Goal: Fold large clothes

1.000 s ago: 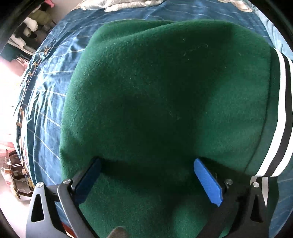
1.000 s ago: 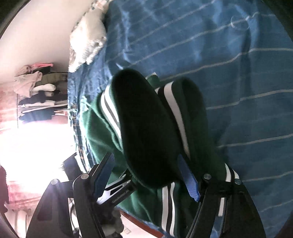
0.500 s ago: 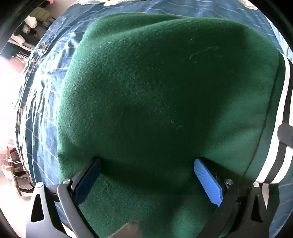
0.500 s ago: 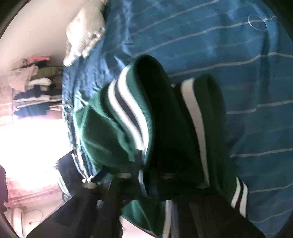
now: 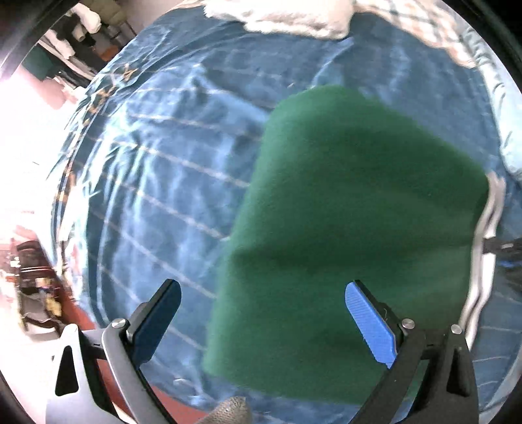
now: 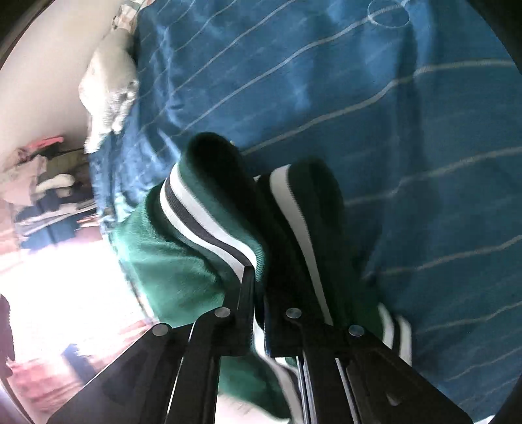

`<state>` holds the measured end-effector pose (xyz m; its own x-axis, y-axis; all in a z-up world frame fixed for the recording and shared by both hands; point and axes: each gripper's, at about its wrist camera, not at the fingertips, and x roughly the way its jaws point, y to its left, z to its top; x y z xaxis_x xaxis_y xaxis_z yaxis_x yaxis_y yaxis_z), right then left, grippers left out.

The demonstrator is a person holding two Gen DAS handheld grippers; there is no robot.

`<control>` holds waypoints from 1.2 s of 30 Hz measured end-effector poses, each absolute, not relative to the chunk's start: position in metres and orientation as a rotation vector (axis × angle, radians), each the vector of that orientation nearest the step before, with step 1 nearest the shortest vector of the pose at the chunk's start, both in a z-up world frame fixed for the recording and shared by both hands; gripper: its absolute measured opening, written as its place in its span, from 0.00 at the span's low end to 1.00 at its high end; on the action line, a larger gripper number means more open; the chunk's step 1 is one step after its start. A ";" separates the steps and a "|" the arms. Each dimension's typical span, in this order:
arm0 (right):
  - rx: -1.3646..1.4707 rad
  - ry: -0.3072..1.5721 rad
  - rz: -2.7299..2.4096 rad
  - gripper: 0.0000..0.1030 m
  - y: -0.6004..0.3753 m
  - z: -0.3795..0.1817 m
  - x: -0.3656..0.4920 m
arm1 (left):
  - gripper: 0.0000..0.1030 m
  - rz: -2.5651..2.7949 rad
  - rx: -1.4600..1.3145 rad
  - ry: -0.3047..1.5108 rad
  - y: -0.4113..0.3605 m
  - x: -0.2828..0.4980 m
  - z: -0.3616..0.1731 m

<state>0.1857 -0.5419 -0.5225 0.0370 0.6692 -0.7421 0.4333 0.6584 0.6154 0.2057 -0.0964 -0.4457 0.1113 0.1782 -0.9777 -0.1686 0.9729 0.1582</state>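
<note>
Nearest the lens in the left wrist view, the left gripper (image 5: 262, 300) stands wide open with nothing between its blue pads (image 5: 370, 321); the left pad hangs over bare bedding and the right one over the green garment. The green fleece garment (image 5: 352, 234) lies folded into a thick block on the blue bedspread (image 5: 169, 182), filling the lower right of that view, its white-striped ribbed hem (image 5: 486, 228) running down its right edge. At that edge, the dark tip of the other tool is just visible, blurred. In the right wrist view, the right gripper (image 6: 259, 287) is closed tight on the striped ribbing (image 6: 208, 221), its two black fingers nearly together with the green, white and dark banded cloth pinched between them; two rounded folds of the garment rise just beyond the fingertips. Past the garment, the bedspread with thin pale stripes stretches away, wrinkled on the left. At the far end of the bed lies a white fluffy blanket (image 5: 293, 16), against a pale wall (image 6: 49, 65). Off the bed's side hangs a rack of clothes (image 6: 42, 182), partly washed out by strong light.
</note>
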 end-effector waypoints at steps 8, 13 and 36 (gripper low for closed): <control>0.846 1.671 0.214 0.57 -0.548 -0.498 0.115 | 1.00 0.292 0.015 1.477 -0.067 0.189 -0.457; 0.915 1.781 0.230 0.08 -0.519 -0.537 0.088 | 1.00 0.263 0.052 1.500 -0.068 0.187 -0.460; 0.827 1.528 0.033 0.69 -0.563 -0.467 0.128 | 1.00 0.141 0.079 1.360 -0.059 0.255 -0.448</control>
